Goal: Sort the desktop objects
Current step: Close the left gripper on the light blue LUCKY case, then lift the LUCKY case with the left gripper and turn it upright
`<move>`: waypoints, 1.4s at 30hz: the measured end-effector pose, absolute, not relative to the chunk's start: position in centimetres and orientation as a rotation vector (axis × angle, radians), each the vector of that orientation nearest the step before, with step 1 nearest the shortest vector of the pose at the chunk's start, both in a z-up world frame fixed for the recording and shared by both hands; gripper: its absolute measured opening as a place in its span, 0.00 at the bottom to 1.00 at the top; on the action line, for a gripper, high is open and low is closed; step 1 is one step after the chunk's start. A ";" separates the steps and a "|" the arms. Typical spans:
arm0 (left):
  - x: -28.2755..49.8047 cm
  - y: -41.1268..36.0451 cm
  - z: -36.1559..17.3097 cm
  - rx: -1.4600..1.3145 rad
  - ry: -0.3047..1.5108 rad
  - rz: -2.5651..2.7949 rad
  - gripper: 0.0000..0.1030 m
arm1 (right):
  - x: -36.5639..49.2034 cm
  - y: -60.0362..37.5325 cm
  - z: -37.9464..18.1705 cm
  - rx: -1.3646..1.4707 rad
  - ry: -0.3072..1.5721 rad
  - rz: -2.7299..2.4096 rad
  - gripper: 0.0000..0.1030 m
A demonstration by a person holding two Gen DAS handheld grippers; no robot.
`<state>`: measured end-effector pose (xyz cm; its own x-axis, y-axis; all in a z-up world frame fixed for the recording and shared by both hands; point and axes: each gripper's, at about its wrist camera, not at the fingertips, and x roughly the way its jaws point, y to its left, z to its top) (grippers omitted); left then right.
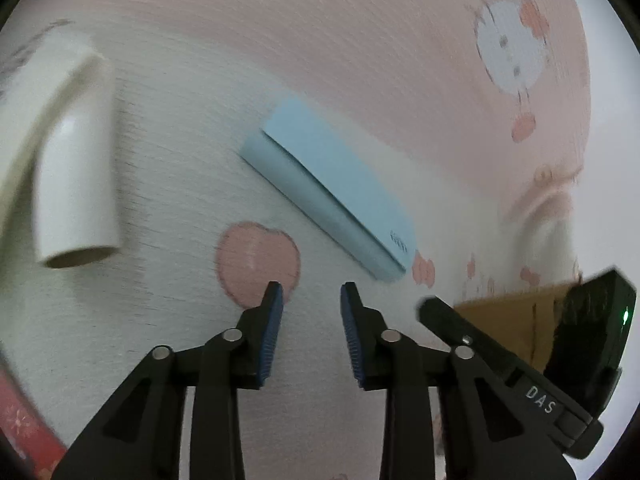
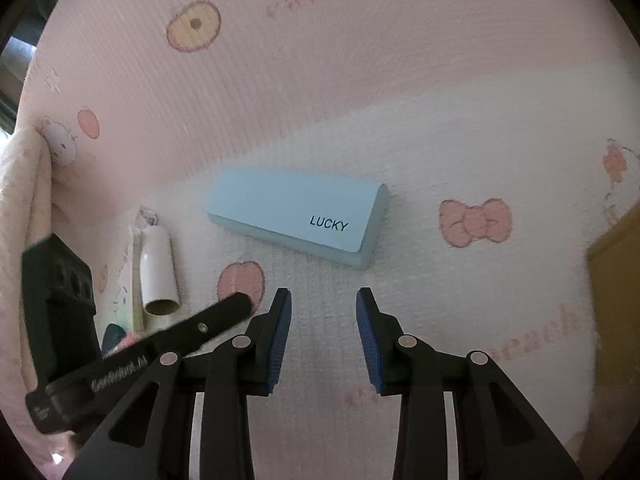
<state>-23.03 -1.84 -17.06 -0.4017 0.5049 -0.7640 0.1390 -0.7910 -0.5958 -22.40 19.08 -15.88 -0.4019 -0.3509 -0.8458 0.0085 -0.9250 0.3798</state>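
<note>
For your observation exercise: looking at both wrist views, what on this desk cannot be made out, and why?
- Left wrist view: the lettering on the blue case is too small and blurred to read.
- Left wrist view: the brown box is mostly hidden behind the right gripper.
- Right wrist view: the items beside the white tube are covered by the left gripper.
- Right wrist view: the picture's edge cuts off the brown box.

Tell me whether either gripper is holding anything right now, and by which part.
Nothing is held. Both the left gripper and the right gripper have empty jaws standing apart above the cloth, short of the blue case.
</note>
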 end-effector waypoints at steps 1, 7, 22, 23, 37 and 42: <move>-23.0 -2.2 -16.9 -1.548 -0.915 2.305 0.49 | -22.1 19.6 -15.6 1.564 -0.468 -2.430 0.30; -23.7 -4.5 -16.6 -1.498 -1.045 2.322 0.61 | -22.0 21.4 -14.9 1.554 -0.573 -2.431 0.61; -30.5 -3.4 -15.7 -1.458 -0.830 2.441 0.61 | -25.0 20.5 -17.0 1.637 -0.653 -2.393 0.62; -30.7 -3.7 -16.1 -1.465 -0.848 2.415 0.61 | -25.5 20.5 -17.5 1.642 -0.672 -2.390 0.62; -31.3 -3.6 -18.4 -1.513 -0.905 2.343 0.51 | -27.6 20.2 -18.6 1.510 -0.732 -2.422 0.40; -30.1 -3.4 -18.6 -1.533 -0.955 2.317 0.49 | -28.6 20.0 -18.6 1.540 -0.692 -2.422 0.40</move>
<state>-30.11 -3.39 -18.55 -0.4402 0.4957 -0.7487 0.1758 -0.7701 -0.6132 -28.60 19.98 -18.65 -0.4429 -0.3969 -0.8039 -0.0879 -0.8731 0.4795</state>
